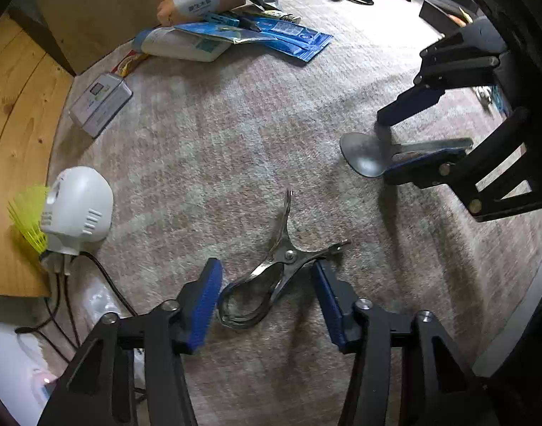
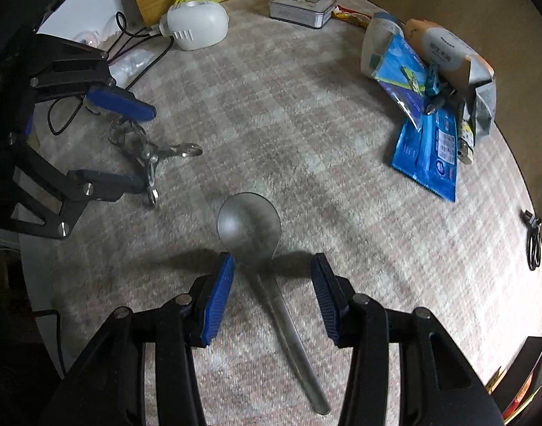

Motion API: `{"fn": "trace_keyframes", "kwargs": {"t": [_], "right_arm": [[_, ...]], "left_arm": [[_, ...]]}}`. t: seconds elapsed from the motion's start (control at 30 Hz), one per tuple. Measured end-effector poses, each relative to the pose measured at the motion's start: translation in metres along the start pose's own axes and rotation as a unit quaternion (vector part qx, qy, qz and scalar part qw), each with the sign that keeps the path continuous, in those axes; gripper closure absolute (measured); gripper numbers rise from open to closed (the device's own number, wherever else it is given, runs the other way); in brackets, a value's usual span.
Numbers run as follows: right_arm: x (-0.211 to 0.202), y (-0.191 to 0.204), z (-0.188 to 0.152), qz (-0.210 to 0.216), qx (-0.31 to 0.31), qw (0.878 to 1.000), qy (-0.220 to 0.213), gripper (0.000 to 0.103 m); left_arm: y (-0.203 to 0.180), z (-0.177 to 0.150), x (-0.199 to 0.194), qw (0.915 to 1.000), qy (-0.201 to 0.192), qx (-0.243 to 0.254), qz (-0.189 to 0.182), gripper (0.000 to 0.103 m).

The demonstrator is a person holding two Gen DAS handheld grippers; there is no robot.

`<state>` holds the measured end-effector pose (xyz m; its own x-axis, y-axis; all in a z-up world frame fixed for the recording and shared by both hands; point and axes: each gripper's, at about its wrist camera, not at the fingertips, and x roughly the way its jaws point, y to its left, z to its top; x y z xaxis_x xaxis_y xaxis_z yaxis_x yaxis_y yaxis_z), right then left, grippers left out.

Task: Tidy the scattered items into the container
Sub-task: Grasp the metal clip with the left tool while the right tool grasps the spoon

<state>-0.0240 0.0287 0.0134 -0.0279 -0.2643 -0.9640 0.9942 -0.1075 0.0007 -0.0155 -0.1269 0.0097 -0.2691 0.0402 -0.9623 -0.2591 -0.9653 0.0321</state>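
A metal spring clamp (image 1: pixel 271 273) lies on the carpet between the open fingers of my left gripper (image 1: pixel 267 294); it also shows in the right wrist view (image 2: pixel 146 156). A metal spoon (image 2: pixel 260 248) lies on the carpet, its neck and handle between the open fingers of my right gripper (image 2: pixel 272 287). In the left wrist view the spoon (image 1: pixel 367 152) sits under the right gripper (image 1: pixel 409 142). The left gripper (image 2: pixel 129 142) straddles the clamp in the right wrist view. Neither gripper holds anything.
A pile of packets, a blue pouch (image 1: pixel 296 37) and a white bottle (image 1: pixel 182 44) lies by a cardboard wall. A metal tin (image 1: pixel 100 103), a white plug-in device (image 1: pixel 77 209) with cables and a yellow shuttlecock (image 1: pixel 26 216) sit by the wooden board.
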Motion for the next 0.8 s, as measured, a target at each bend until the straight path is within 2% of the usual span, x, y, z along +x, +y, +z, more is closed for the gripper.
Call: {"fn": "trace_keyframes", "kwargs": {"t": [0.1, 0.17, 0.27, 0.6, 0.8], "right_arm": [[-0.001, -0.002, -0.001, -0.002, 0.003, 1.0, -0.005, 0.07], [-0.002, -0.006, -0.002, -0.003, 0.014, 1.0, -0.004, 0.088], [-0.003, -0.015, -0.004, 0.004, 0.037, 0.999, -0.003, 0.094], [-0.016, -0.038, -0.018, 0.022, 0.099, 0.995, -0.016, 0.095], [-0.041, -0.061, -0.03, 0.026, 0.141, 0.989, -0.042, 0.095]], "left_arm": [[-0.004, -0.001, -0.001, 1.0, -0.002, -0.005, -0.005, 0.07], [-0.006, -0.001, -0.002, 0.9999, -0.003, -0.014, -0.007, 0.075], [-0.009, 0.0, -0.002, 0.9994, -0.005, -0.034, 0.001, 0.078], [-0.019, 0.006, -0.017, 0.9948, -0.029, -0.097, 0.001, 0.079], [-0.037, 0.022, -0.032, 0.9931, -0.052, -0.104, -0.006, 0.079]]}}
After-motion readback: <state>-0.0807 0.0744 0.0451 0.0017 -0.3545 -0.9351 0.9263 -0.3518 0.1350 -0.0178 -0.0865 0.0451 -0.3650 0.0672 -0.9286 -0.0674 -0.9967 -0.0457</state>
